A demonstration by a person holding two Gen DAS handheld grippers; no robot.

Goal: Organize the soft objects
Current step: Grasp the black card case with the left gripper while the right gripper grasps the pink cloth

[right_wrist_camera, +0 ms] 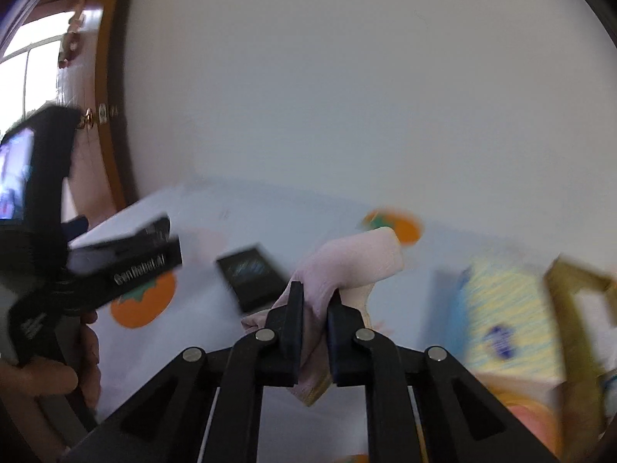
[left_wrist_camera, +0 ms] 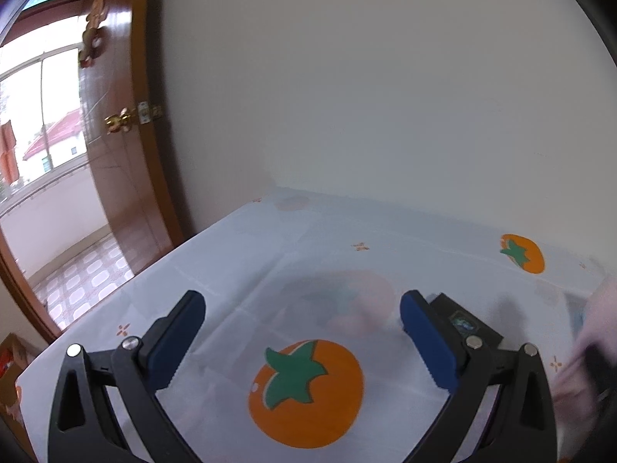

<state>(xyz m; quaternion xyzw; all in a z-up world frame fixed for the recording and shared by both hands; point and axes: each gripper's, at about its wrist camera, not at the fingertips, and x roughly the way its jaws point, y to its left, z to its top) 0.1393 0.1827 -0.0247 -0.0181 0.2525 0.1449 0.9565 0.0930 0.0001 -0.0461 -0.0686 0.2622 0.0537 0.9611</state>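
My right gripper [right_wrist_camera: 314,297] is shut on a pale pink soft cloth [right_wrist_camera: 358,258] and holds it above the table; the cloth bulges out past the fingers. A blurred pink shape at the far right of the left wrist view [left_wrist_camera: 595,332] is likely the same cloth. My left gripper [left_wrist_camera: 302,324] is open and empty over the white tablecloth [left_wrist_camera: 231,254] with orange fruit prints. It also shows at the left of the right wrist view [right_wrist_camera: 127,258], held by a hand.
A black flat device [right_wrist_camera: 250,274] lies on the tablecloth. A blurred yellow and blue striped soft item [right_wrist_camera: 505,312] and a tan box or frame [right_wrist_camera: 578,308] sit at the right. A white wall [left_wrist_camera: 366,96] backs the table. A wooden door [left_wrist_camera: 112,135] stands left.
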